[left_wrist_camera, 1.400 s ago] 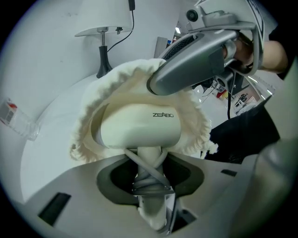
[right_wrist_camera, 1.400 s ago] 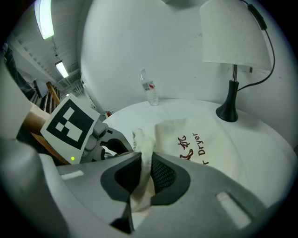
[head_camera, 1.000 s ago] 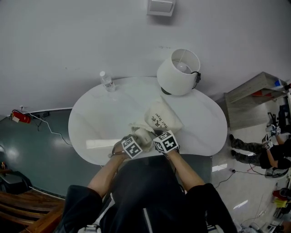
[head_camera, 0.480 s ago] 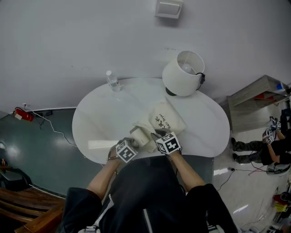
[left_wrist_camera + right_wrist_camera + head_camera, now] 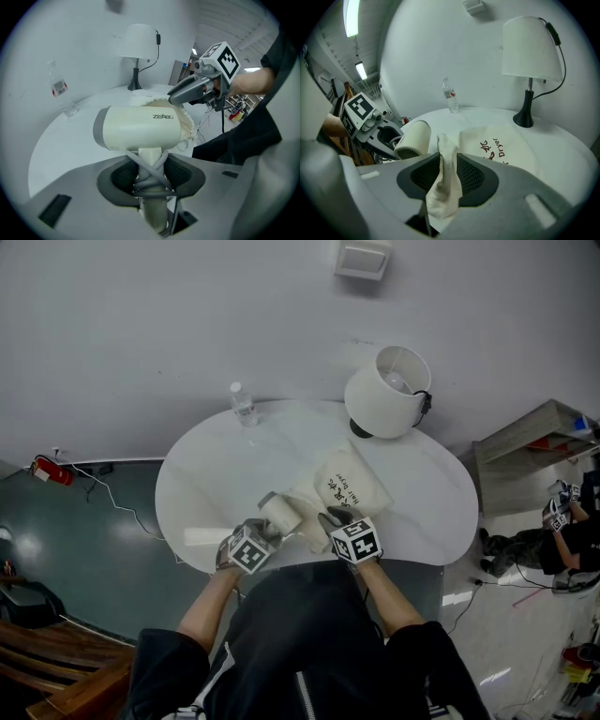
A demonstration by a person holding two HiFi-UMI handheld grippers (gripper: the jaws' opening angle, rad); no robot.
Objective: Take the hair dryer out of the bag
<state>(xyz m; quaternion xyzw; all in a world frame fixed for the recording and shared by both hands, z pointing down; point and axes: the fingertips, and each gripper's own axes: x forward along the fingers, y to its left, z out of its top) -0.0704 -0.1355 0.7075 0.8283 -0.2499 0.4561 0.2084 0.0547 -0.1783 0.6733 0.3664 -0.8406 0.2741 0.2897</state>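
Grips hair dryer (image 5: 140,129) by its handle in left gripper (image 5: 150,180) jaws, fully out of bag (image 5: 352,488), raised over table (image 5: 216,474). Just eased right gripper (image 5: 447,171) jaws apart, bag-mouth cloth slack between. Looks essentially done; remains only to set down and release.

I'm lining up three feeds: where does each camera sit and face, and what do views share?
Head view: on the head, steeply down at the table; forearms, left tongs, right tongs show.
Left gripper view: on the left tongs, facing the gripped hair dryer; the right hand shows.
Right gripper view: on the right tongs, facing the lamp; jaws just opening round the bag.
Shared: hair dryer, bag, lamp.
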